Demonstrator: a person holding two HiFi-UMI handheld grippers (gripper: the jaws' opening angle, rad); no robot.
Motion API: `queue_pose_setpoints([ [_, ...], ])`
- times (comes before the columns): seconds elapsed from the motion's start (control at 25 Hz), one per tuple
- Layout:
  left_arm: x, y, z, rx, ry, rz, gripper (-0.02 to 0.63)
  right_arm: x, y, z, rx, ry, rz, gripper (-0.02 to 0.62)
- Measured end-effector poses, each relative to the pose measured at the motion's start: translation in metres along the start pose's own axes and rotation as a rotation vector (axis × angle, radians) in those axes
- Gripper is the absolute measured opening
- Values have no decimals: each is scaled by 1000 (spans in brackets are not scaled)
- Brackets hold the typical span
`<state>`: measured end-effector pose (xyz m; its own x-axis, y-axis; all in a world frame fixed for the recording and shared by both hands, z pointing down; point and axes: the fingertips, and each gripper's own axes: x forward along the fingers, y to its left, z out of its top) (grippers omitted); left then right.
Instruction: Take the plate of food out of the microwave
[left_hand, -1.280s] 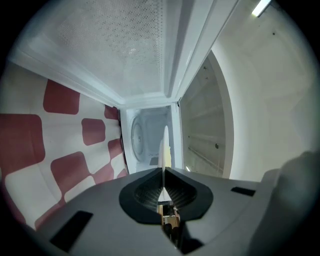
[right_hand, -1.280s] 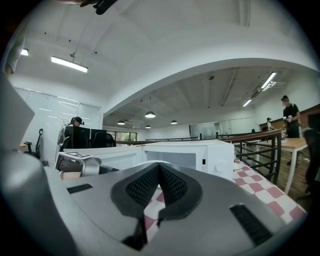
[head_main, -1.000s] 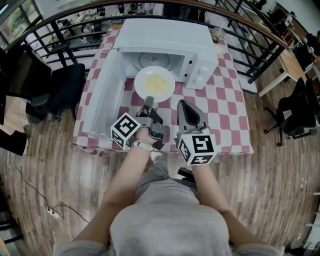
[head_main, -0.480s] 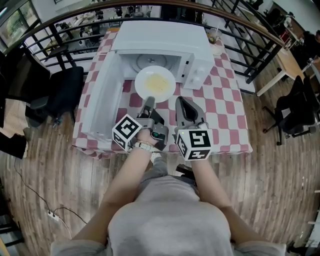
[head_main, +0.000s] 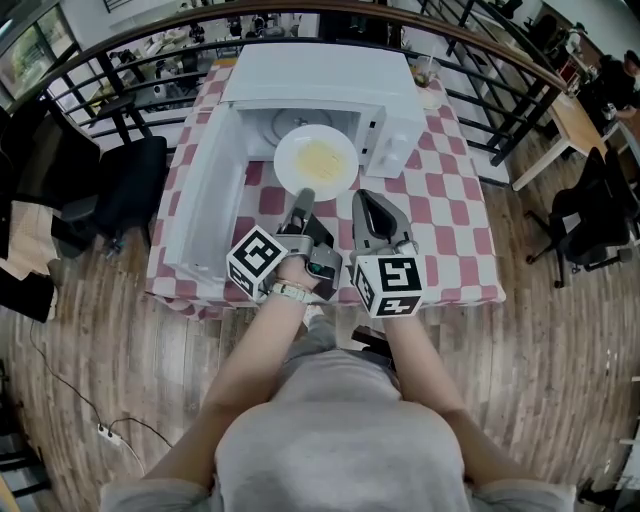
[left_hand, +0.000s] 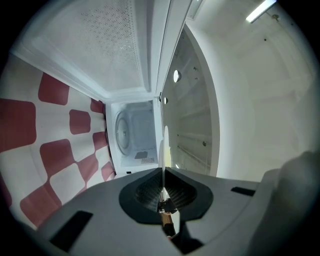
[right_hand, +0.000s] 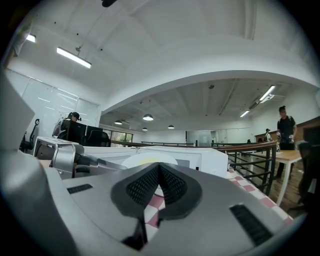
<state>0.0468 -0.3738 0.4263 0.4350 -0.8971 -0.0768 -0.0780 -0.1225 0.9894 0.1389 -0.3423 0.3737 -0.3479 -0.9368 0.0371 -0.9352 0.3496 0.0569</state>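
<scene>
A white plate (head_main: 316, 160) with pale yellow food hangs level just in front of the open white microwave (head_main: 330, 75). My left gripper (head_main: 304, 195) is shut on the plate's near rim. In the left gripper view the plate (left_hand: 164, 142) shows edge-on as a thin white line between the pads, with the bare cavity and its glass turntable (left_hand: 122, 131) behind. My right gripper (head_main: 366, 200) hovers beside the left one over the table, jaws shut on nothing. The right gripper view shows the plate (right_hand: 145, 159) just past its closed tips (right_hand: 159, 166).
The microwave door (head_main: 200, 200) stands swung open at the left, next to my left gripper. The red-and-white checked table (head_main: 450, 220) bears a cup (head_main: 432, 72) at the back right. A black railing (head_main: 500, 60) runs behind, and a dark chair (head_main: 130, 180) stands at the left.
My left gripper has lifted the plate a little; it now shows slightly higher and larger in front of the cavity. The right gripper has stayed put.
</scene>
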Motion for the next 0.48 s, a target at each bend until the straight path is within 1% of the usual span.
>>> queue_pose_setpoints([
  [0.48,-6,-7,-6,3,10,-6,17,-10,2,6,-8,-10,-3,25],
])
